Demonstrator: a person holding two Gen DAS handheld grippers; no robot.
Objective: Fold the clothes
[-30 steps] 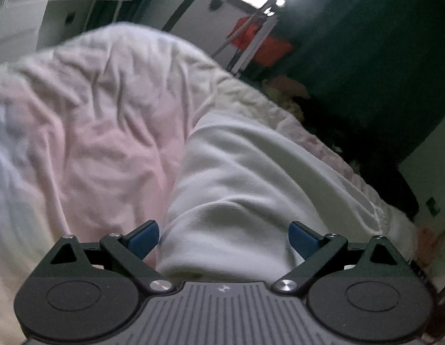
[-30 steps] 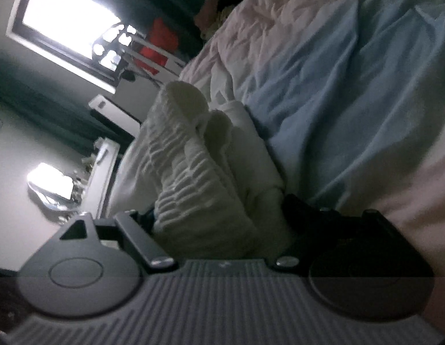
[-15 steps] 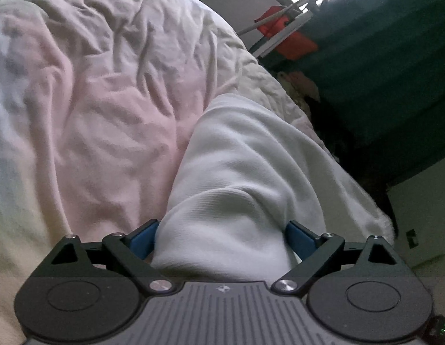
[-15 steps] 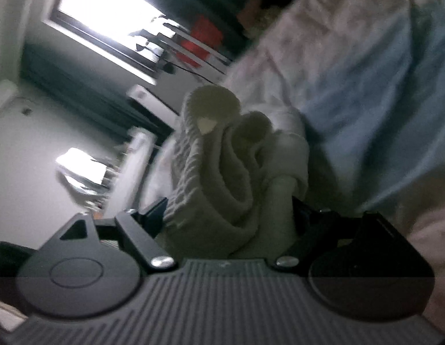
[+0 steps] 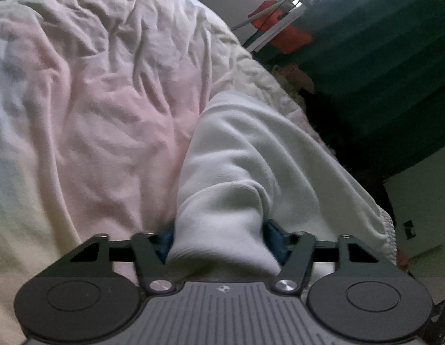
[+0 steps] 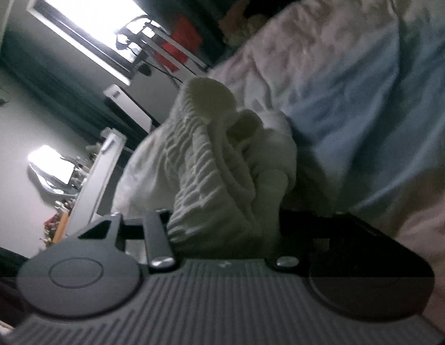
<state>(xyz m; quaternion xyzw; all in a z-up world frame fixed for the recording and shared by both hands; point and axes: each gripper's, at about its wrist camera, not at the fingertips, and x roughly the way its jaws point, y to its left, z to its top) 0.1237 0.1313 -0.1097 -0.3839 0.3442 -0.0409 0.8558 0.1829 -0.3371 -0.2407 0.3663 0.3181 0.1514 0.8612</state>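
closest in the left wrist view, the left gripper [image 5: 221, 241] has its blue-padded fingers [image 5: 272, 240] pressed in from both sides on a bunched fold of the white garment [image 5: 251, 158], so the cloth is pinched between them and bulges out just ahead of the pads. from that pinch the garment runs away up and to the right as a long, smooth, soft band lying on the rumpled bedding [image 5: 101, 109], which is pale pink and wrinkled and rises like a hill to the left. in the right wrist view, the right gripper [image 6: 222, 224] is likewise clamped on the same garment [image 6: 210, 166], here on a thick ribbed or gathered part that stands up in rolled folds between the dark fingers; the right-hand finger is in shadow and hard to make out. just beside that bundle the bedding [image 6: 366, 100] shows a light blue area with pink around it. further off, past the edge of the bed, the left view shows a dark green curtain [image 5: 380, 72] and a red object [image 5: 288, 31] on a pale rack. farthest in the right view are a bright window [image 6: 90, 11], the same red object [image 6: 179, 43] below it, and a white shelf [image 6: 98, 172] with small cluttered items against the wall.
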